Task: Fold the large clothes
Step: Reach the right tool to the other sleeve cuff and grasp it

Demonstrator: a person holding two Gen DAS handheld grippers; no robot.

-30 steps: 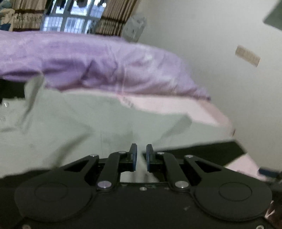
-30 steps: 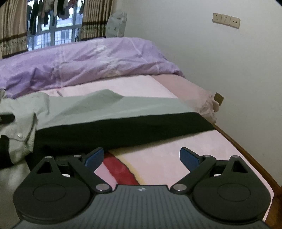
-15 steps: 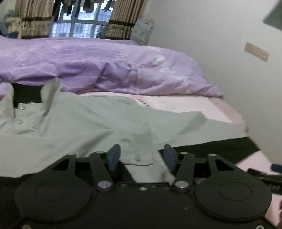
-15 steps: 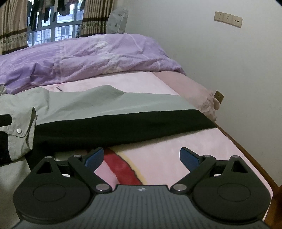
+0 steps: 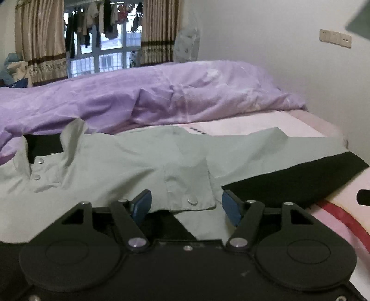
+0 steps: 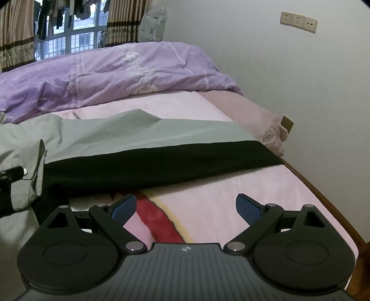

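A large pale grey-green jacket (image 5: 129, 159) with a black lining lies spread across the pink bed sheet (image 6: 231, 196), its collar and snap buttons off to the left and its black hem (image 6: 161, 162) running toward the wall side of the bed. A buttoned cuff (image 5: 188, 185) of one sleeve is folded in over the body of the jacket, and it sits right in front of the left gripper (image 5: 186, 203). That gripper's jaws are opening; the cuff lies between the blue pads (image 5: 142, 203) but neither pad presses on it. The right gripper (image 6: 185, 208) hangs over the bare sheet just short of the black hem, its jaws spread wide with nothing between them but the red and yellow pattern of the sheet. From the right wrist view the cuff shows at the far left edge, beside a dark part of the other tool. Behind the jacket a rumpled purple duvet (image 5: 161, 99) is heaped along the far side of the bed, with a curtained window (image 5: 101, 46) and hanging laundry beyond it. Wall sockets (image 6: 298, 20) sit high on the white wall.
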